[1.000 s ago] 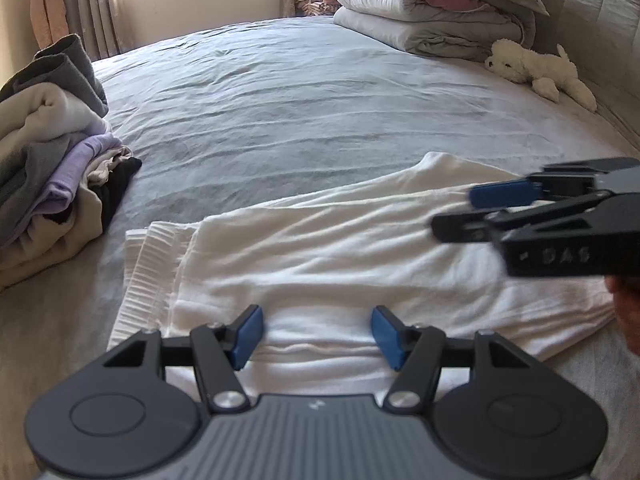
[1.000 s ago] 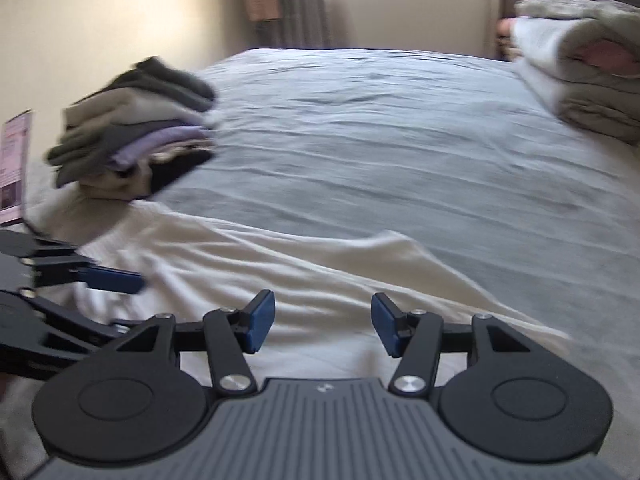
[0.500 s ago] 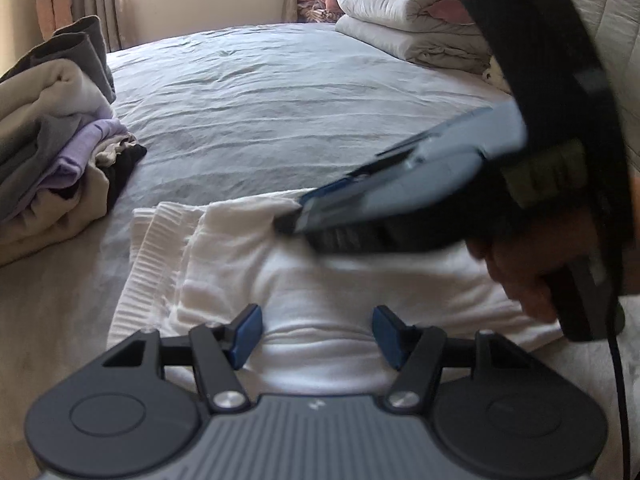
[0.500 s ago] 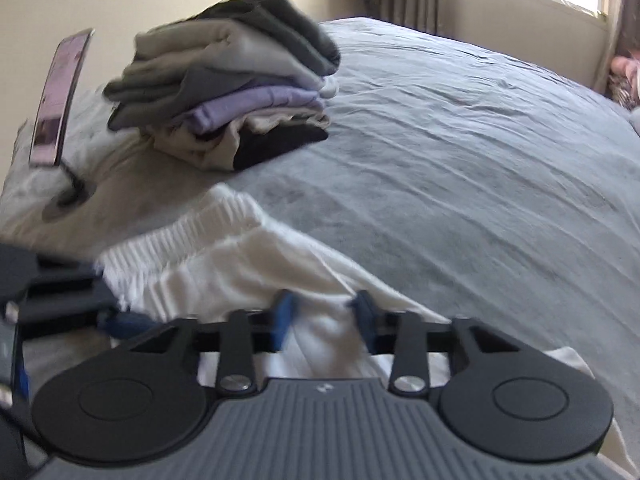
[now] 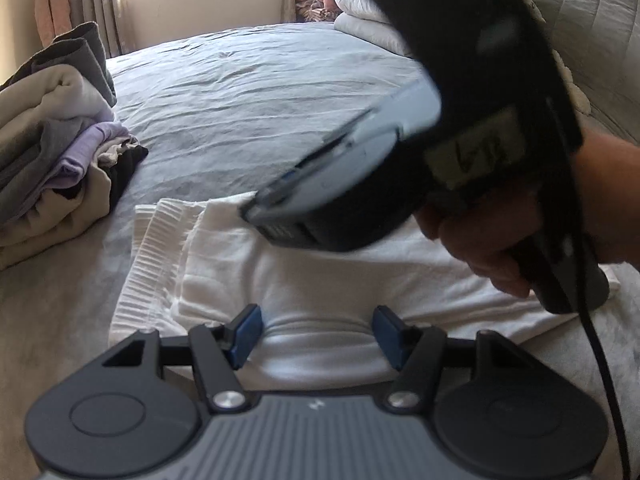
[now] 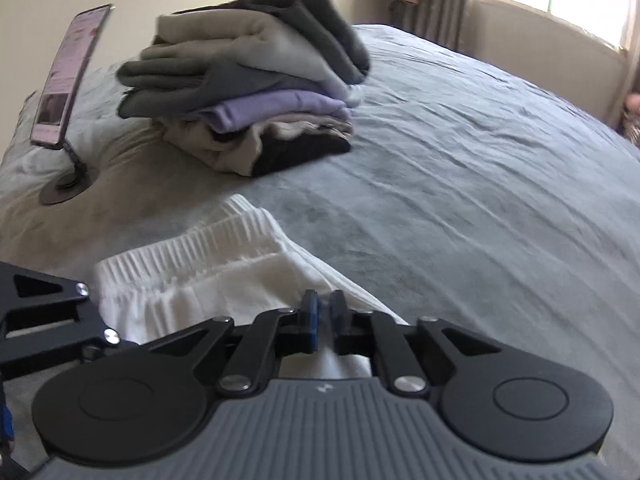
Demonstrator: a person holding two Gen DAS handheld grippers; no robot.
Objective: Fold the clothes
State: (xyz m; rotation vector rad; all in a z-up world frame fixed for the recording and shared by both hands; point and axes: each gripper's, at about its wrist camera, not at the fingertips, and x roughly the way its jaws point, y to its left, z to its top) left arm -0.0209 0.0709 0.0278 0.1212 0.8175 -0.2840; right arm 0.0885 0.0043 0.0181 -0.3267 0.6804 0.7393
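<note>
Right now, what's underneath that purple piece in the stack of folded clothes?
Under the purple piece lie a beige garment and a black one, resting on the grey bedspread. Anything deeper in the stack is covered.

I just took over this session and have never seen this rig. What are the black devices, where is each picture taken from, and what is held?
No robot arm here: a person holds a two-finger gripper in each hand, each with a forward-looking camera. In the left camera, the left gripper is open over the white ribbed-waistband garment on the grey bedspread; the right hand holds the other tool. In the right camera, the right gripper looks nearly shut on that garment's far edge. A stack of folded clothes and a phone on a stand sit behind.
</note>
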